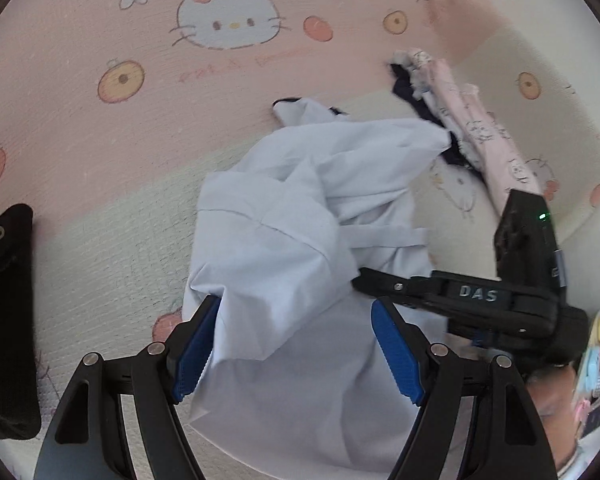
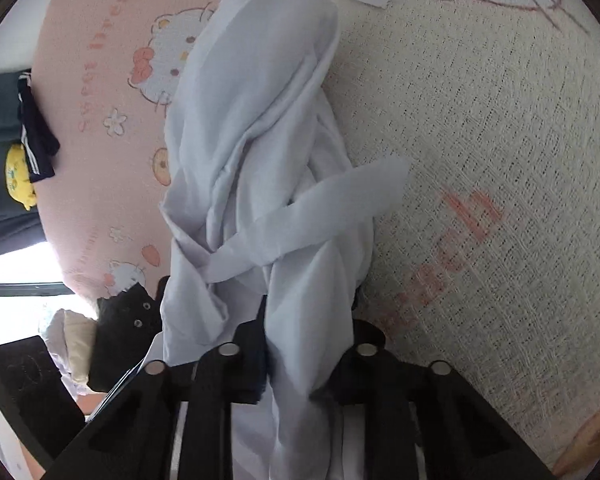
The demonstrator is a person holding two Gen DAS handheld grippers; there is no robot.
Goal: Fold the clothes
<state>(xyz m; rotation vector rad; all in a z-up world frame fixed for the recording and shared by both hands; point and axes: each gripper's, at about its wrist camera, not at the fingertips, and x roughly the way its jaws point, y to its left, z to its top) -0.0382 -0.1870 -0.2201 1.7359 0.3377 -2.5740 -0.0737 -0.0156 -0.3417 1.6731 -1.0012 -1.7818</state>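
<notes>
1. Lying crumpled on a bed sheet [image 1: 100, 208], a pale blue garment [image 1: 284, 208] of thin, smooth woven cloth is bunching into soft ridges and deep folds near the middle of the left wrist view.
2. The sheet is showing a coarse, gridded weave, pink on one part and cream on the other, printed with cartoon cat faces, flowers and round orange shapes.
3. A flat strap [image 2: 320, 208] of the same pale cloth is crossing the bundle slantwise in the right wrist view, its loose end resting on the cream weave.
4. The garment's long axis is running away from the right tongs [image 2: 306, 360], from the bottom of that view up toward the top, the cloth twisting rope-like along the way.
5. The right tongs are pinching a gathered fold of the garment between nearly closed black fingers, the cloth passing straight through the narrow gap.
6. The left tongs [image 1: 296, 348] are standing wide apart, blue ribbed pads [image 1: 194, 354] on either side of the near end of the garment; the left pad is touching the cloth's edge, but nothing is being squeezed.
7. A pink printed piece with frilled trim [image 1: 484, 132] and something dark navy [image 1: 404, 84] are lying beyond the garment's far corner.
8. A black item with metal snaps [image 1: 4, 312] is sitting at the left edge, well apart from the garment.
</notes>
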